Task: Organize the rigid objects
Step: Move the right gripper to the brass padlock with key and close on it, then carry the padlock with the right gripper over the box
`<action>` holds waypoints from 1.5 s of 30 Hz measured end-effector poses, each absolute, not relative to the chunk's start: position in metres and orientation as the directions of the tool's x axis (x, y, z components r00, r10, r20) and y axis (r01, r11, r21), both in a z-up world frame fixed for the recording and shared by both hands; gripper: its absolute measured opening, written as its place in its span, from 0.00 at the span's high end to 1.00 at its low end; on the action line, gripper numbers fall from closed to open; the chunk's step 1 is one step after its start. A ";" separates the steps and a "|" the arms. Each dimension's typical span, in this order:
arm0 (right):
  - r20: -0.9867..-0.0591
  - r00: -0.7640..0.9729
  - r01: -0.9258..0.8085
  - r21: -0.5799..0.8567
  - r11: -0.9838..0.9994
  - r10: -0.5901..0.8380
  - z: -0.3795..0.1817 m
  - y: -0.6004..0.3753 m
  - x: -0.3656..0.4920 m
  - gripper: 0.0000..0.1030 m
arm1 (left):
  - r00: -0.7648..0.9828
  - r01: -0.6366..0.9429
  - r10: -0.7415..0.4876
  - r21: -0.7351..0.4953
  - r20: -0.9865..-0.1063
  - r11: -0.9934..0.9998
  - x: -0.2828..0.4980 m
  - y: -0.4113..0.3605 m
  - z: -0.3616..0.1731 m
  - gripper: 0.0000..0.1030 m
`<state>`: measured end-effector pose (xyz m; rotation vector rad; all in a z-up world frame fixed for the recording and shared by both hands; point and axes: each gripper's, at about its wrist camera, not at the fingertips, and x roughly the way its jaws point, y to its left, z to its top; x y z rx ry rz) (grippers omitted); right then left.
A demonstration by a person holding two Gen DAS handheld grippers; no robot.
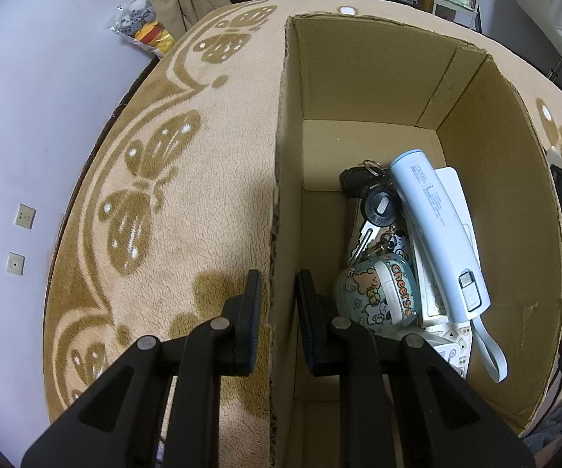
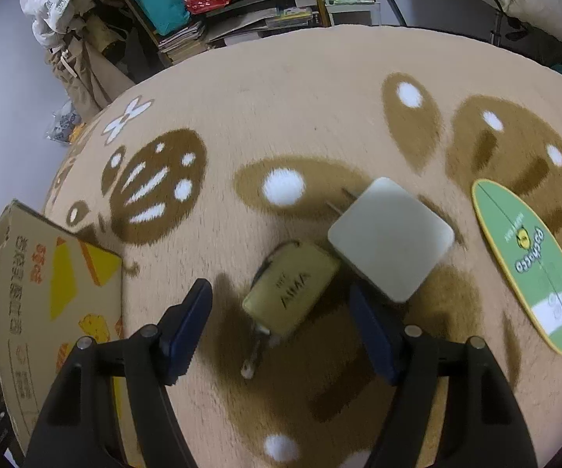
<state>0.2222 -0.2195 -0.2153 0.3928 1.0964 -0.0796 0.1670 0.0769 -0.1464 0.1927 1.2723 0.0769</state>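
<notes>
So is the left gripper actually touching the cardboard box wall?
Touching. In the left wrist view, the left gripper is shut on the left wall of the cardboard box, one jaw outside over the rug, the other inside.

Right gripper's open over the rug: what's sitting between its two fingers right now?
In the right wrist view, the tan padlock lies on the rug between the right gripper's open jaws, untouched.

left wrist: we look steeply down, close over the cardboard box (image 1: pixel 495 179) wall, rug (image 1: pixel 203 179) at frame left | right wrist: we look steeply down, close over the rug (image 2: pixel 281 89), shelves at top | shared: box (image 2: pixel 27 292) at lower left, rug
</notes>
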 end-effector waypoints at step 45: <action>-0.723 0.633 -0.007 0.351 0.936 0.276 -0.116 -0.176 0.160 0.65 | 0.304 0.076 0.207 0.240 -0.930 0.968 0.167 0.070 -0.148 0.83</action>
